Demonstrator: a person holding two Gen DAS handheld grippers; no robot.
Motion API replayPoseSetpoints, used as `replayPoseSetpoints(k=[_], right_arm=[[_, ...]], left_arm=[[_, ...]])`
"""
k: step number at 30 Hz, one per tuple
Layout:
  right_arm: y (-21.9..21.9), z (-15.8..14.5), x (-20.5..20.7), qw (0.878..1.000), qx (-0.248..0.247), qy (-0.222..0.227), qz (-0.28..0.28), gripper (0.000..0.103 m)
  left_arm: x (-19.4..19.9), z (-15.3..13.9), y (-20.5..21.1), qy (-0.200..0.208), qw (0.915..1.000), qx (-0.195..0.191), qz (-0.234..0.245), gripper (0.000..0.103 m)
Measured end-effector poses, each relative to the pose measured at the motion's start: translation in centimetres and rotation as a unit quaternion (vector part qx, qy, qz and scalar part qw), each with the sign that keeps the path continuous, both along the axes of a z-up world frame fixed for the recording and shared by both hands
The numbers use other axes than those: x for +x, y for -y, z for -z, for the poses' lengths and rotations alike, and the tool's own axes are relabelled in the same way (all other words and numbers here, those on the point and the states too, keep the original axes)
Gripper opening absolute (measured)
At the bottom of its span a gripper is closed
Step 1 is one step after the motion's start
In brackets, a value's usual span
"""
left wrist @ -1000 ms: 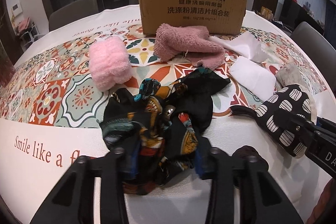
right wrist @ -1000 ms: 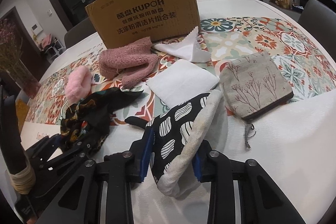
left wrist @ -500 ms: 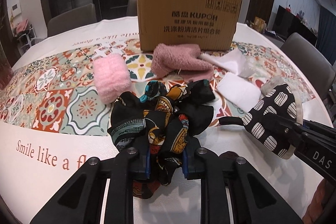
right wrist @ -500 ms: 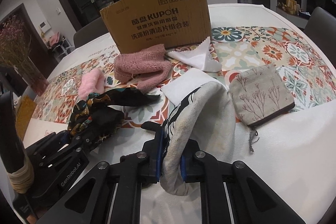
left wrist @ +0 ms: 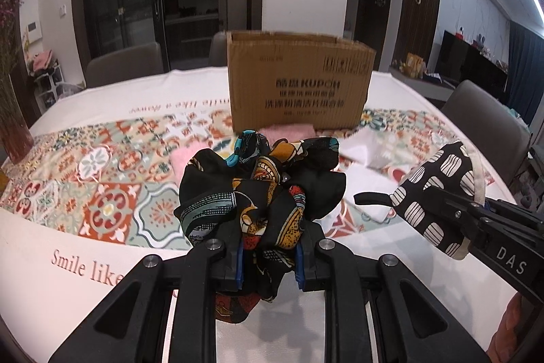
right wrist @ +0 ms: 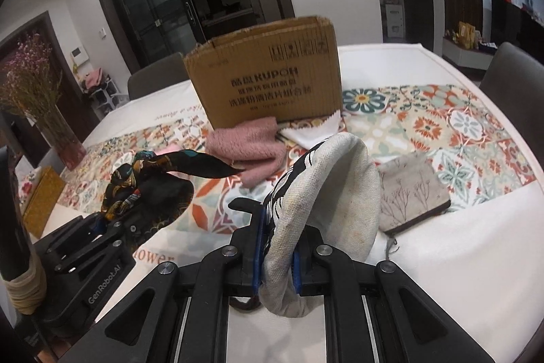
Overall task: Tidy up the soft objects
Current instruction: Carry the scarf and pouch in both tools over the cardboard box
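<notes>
A table [left wrist: 401, 111] draped in white cloth with a tiled patterned runner fills both wrist views. At twelve o'clock on it an open cardboard box [left wrist: 299, 84] is stood upright. Just in front of the box a dusty-pink towel [right wrist: 251, 145] is laid, with a white cloth [right wrist: 312, 135] touching it at three o'clock. A grey pouch [right wrist: 411, 189] printed with branches is seen at three o'clock in the right wrist view, flat on the cloth. A pale pink fluffy roll [left wrist: 180, 162] is partly hidden at ten o'clock behind the dark patterned scarf [left wrist: 261, 193], which is bunched and gripped between the clenched jaws of the left gripper [left wrist: 268, 261], clear of the table. The black-and-white patterned mitt [right wrist: 323, 210] is pinched between the closed jaws of the right gripper [right wrist: 277, 267], its pale lining turned outward
</notes>
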State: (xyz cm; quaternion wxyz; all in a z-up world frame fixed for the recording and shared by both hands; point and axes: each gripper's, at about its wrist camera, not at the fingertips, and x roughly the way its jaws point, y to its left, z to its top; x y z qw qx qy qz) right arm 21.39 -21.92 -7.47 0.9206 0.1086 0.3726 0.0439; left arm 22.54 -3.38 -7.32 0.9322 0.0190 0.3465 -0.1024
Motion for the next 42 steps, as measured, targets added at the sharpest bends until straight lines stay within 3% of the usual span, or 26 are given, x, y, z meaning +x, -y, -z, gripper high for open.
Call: replayPoseSetpoints(k=[22, 42], right_arm=[[1.2, -7.3, 0.9, 0.996, -0.008, 0.088, 0.022, 0.015], [2.8, -11.7, 7.4, 0.988, 0.007, 0.152, 0.031, 0.014]], left_arm=[[1.3, -7.0, 0.6, 0.067, 0.9974, -0.019, 0.02, 0.022], [8.4, -11.9, 1.4, 0.108, 0.9931, -0.028, 0.036, 0.022]])
